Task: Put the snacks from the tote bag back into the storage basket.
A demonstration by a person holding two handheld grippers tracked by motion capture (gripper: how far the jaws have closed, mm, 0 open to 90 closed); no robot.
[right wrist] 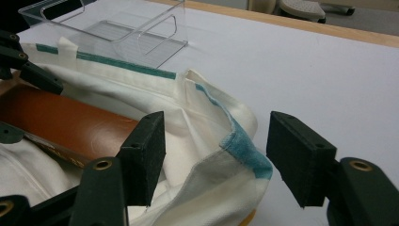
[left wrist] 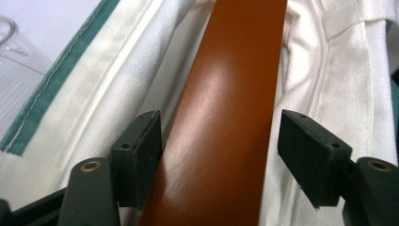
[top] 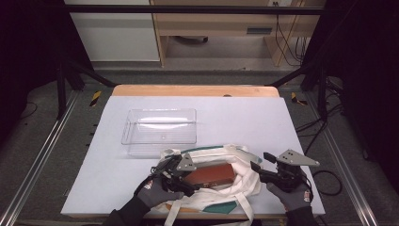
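Two grippers worked at a white cloth bag. The left gripper stood with jaws apart astride a brown case lying in the bag's mouth, one pad touching its edge. The right gripper straddled the bag's green-trimmed rim, pads clear. A clear tray sat beyond both.

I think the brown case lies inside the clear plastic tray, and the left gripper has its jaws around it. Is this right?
Not quite. The brown case lies inside the white tote bag, as the high view shows; the clear plastic tray stands apart behind it. The left gripper does have its jaws around the case.
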